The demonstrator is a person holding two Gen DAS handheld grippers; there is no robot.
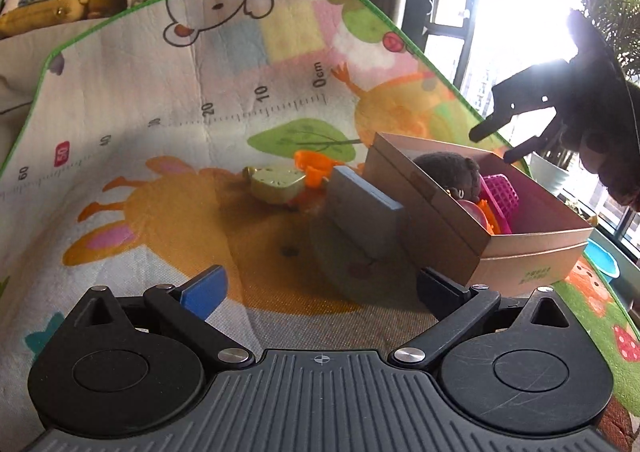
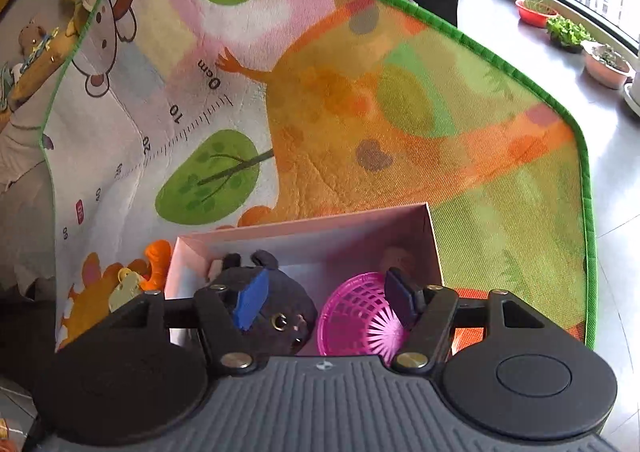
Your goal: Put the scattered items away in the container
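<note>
**Box half filled, two toys loose on the mat**

Your cardboard box (image 1: 532,248) sits on the play mat (image 1: 160,100), toward its green-edged right side. Inside it lie a dark plush toy (image 2: 276,316) with round eyes and a pink plastic basket (image 2: 356,316), side by side; something orange shows beside the basket in the left wrist view, but you cannot tell what it is. A grey flat block (image 1: 364,208) leans against the box's outer wall. Just beyond it on the mat rest a pale green toy (image 1: 276,182) and an orange plastic piece (image 1: 312,168), touching each other and outside the box.

Your right gripper (image 2: 324,300) hangs over the open box, tipped steeply down. Its jaws stand apart, one blue pad (image 2: 252,304) in front of the plush toy and the other finger in front of the basket; neither pad presses on anything. In the left wrist view the same gripper is a dark backlit shape above the box's far end.

Your left gripper (image 1: 320,292) points down at a shallower angle over the mat, short of the grey block, jaws spread wide with nothing between them.

The window glare washes out the upper right of the left wrist view. Soft toys (image 1: 60,0) line the far edge beyond the mat, too small to make out well.
</note>
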